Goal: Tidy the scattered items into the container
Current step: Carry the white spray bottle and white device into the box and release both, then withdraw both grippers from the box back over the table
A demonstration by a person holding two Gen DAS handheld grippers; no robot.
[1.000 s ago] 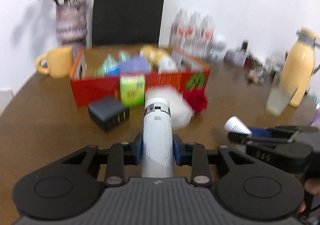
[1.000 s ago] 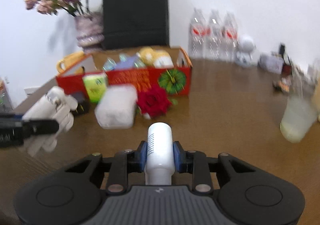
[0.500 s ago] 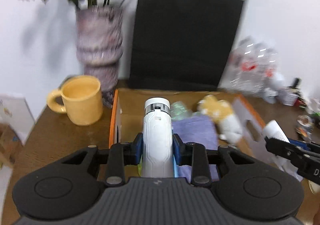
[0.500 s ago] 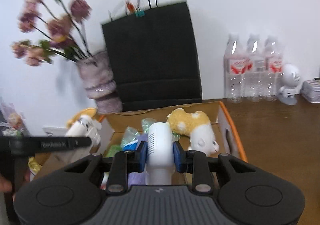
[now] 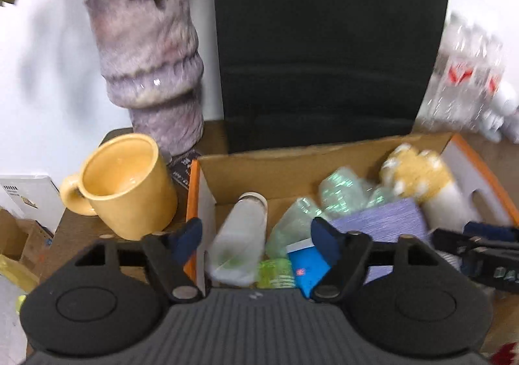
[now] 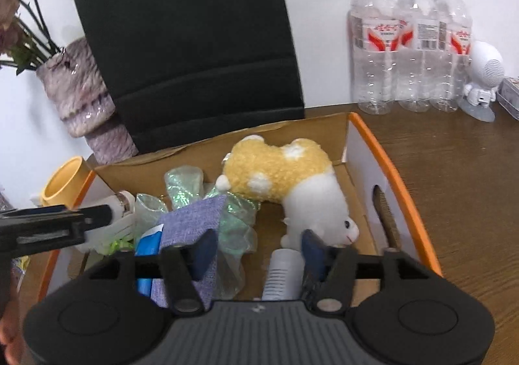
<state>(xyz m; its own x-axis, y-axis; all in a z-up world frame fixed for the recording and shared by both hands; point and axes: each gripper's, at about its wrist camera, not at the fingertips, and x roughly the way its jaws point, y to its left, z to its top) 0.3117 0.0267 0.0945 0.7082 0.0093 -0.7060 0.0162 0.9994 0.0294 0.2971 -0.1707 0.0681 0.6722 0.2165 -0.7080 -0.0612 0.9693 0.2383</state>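
Right now the white bottle [image 5: 238,237] lies in the cardboard box [image 5: 292,167], between the spread jaws of my left hand-held gripper [image 5: 256,237], which grips nothing. The ribbed white tube [image 6: 283,271] lies in the box too, against the right pad of my right hand-held gripper [image 6: 256,249], also spread wide. My worry: pulling back carelessly, a fingertip could snag the crinkly green wrap [image 6: 233,228] or purple cloth [image 6: 194,228] beside it and drag things out. Left of my left gripper, the yellow mug [image 5: 126,183] could get knocked.
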